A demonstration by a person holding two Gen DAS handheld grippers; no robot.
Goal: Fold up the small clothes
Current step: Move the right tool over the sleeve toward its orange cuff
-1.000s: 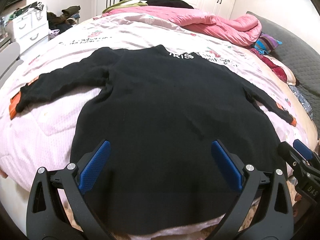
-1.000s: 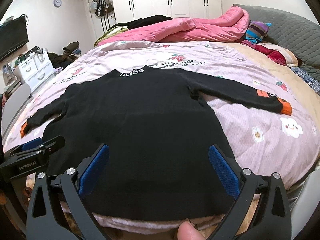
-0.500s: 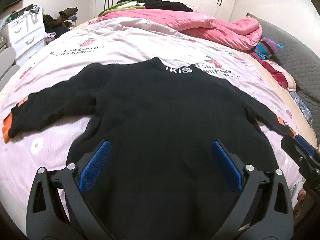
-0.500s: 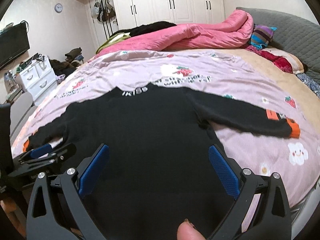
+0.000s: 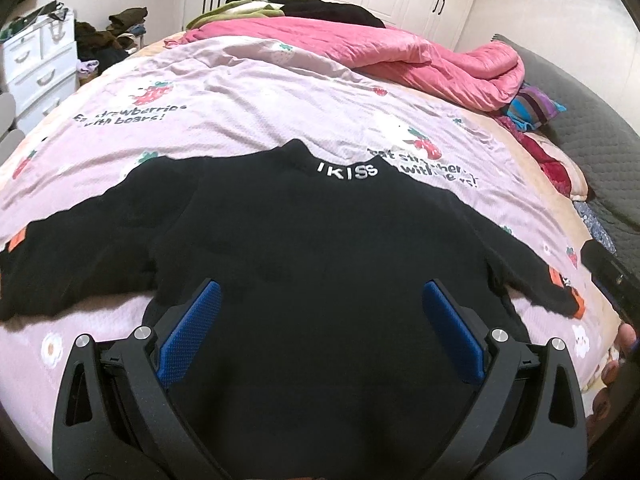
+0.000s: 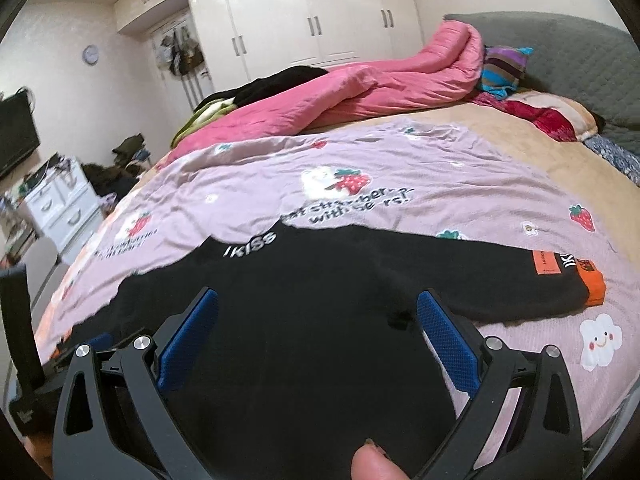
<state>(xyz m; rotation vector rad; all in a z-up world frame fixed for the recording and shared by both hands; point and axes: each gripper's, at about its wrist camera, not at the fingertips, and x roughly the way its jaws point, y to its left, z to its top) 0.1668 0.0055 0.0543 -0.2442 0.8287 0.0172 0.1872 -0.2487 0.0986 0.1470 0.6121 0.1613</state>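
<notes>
Flat on the bed's pink strawberry-print cover lay the black sweater, sleeves spread, collar away. Left hand-held gripper hovered over its lower body, fingers spread, gripping nothing. Right hand-held gripper likewise spread, above the sweater's right side.

sweater flat on bedsheet (sleeves out sideways) | quilt behind | drawer unit far left
</notes>
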